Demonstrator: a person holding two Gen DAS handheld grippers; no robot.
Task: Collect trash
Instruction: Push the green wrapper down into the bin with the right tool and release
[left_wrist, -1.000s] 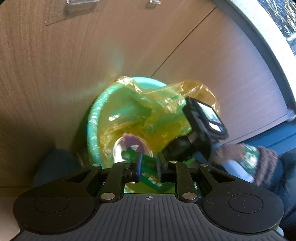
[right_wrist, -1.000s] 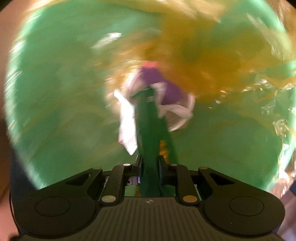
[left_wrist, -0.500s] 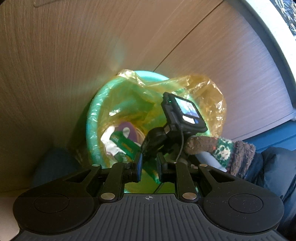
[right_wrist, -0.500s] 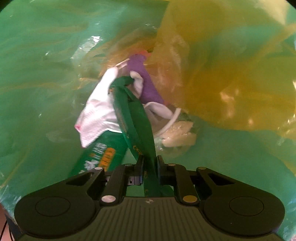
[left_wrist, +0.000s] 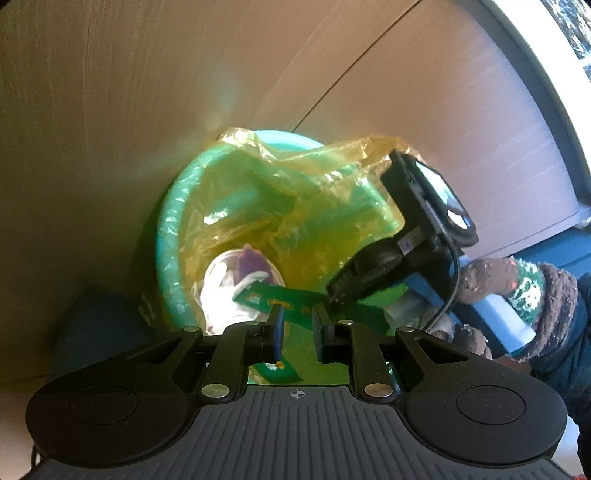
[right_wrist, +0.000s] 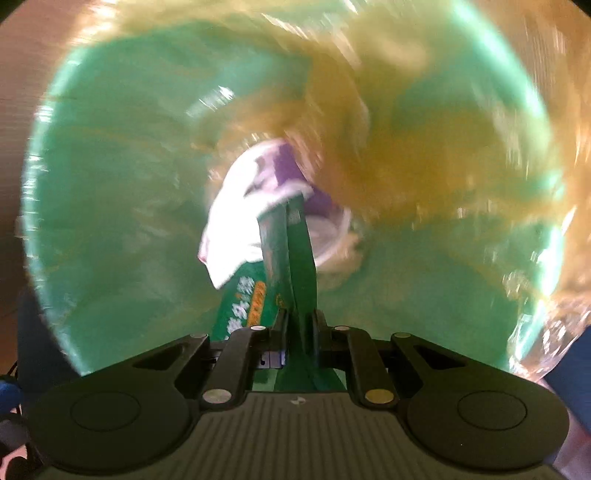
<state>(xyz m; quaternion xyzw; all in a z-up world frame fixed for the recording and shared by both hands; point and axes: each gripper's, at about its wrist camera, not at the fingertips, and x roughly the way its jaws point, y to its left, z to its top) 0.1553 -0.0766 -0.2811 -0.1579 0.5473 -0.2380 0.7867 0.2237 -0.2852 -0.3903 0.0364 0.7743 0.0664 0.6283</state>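
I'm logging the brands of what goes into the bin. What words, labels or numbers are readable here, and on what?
Nothing reads clearly.
Flat green printed wrapper: white characters and an orange label, too blurred to read.
Same wrapper in the left wrist view: yellow marks, too small.
Small screen on the right gripper's black camera: nothing legible.

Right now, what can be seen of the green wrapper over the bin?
The green wrapper is a long, flat, glossy pack, creased along its length, with pale lettering and an orange patch. The right gripper is shut on one end, and the rest hangs down into the green bin with its yellow liner, toward white and purple trash at the bottom. Blur hides whether it touches that trash.
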